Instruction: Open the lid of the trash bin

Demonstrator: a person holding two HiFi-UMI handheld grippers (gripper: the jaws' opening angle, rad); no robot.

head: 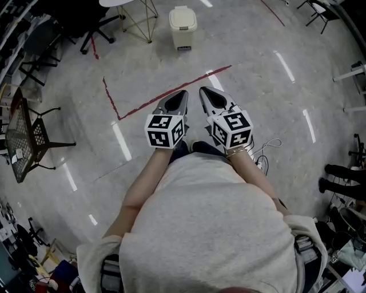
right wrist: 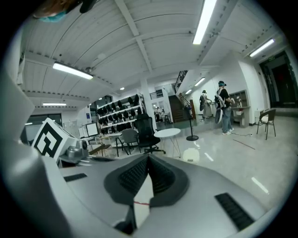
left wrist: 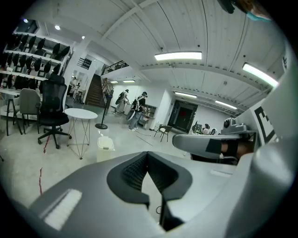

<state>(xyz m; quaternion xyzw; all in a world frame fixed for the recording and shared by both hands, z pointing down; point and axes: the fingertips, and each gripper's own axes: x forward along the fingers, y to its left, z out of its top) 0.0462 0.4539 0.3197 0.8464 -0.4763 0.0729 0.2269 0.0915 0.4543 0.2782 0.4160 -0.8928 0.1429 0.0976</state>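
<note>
Cream bin (head: 183, 30), lid (head: 182, 16) seemingly down, left tool (head: 182, 94), right tool (head: 204, 91) closed

Head cam: sits above the person (head: 211, 229), faces steeply down at the floor (head: 257, 86). The left hand-held gripper (head: 182, 95) and right hand-held gripper (head: 204, 91) are close below it, the trash bin (head: 183, 24) far off at the top edge. Gripper cams: each rides behind its own jaws and faces roughly level across the room. All three views share the trash bin (left wrist: 104, 148) (right wrist: 191, 155) and the round white table (left wrist: 80, 113) beside it.

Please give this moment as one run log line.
bin: lid shut, far ahead | left gripper: shut, empty | right gripper: shut, empty
</note>
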